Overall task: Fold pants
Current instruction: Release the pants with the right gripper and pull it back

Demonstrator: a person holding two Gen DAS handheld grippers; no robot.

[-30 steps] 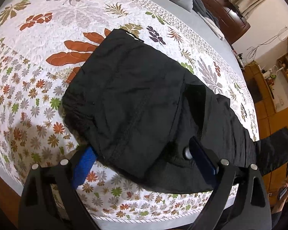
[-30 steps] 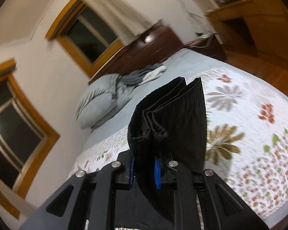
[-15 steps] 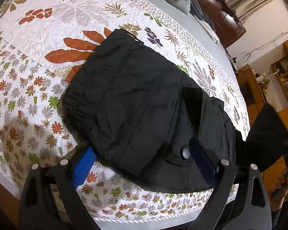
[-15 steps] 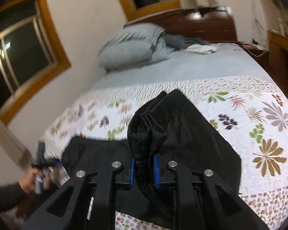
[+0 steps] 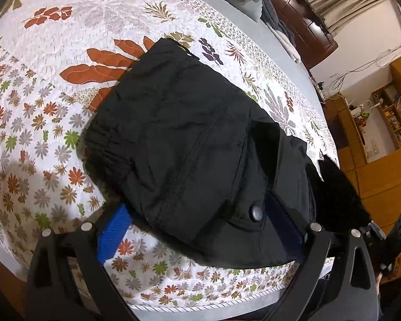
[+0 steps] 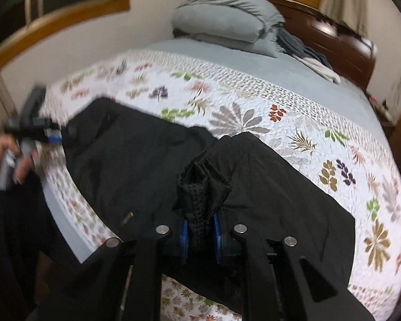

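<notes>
Pants (image 5: pixel 189 144) hem bunched, pinched in right gripper (image 6: pixel 200 236); left gripper (image 5: pixel 200 230) spread, right finger half hidden.

- The black pants (image 5: pixel 179 144) lie on the floral quilt of the bed (image 5: pixel 66 53), near its front edge, spread fairly flat in a thick, layered slab.
- The cloth is dark and quilted-looking, with a stitched seam running lengthwise and a round black snap button (image 5: pixel 256 213) on a flap at the near end.
- One end (image 6: pixel 203 187) is bunched into pleats and raised off the quilt, the rest trailing flat behind it.
</notes>
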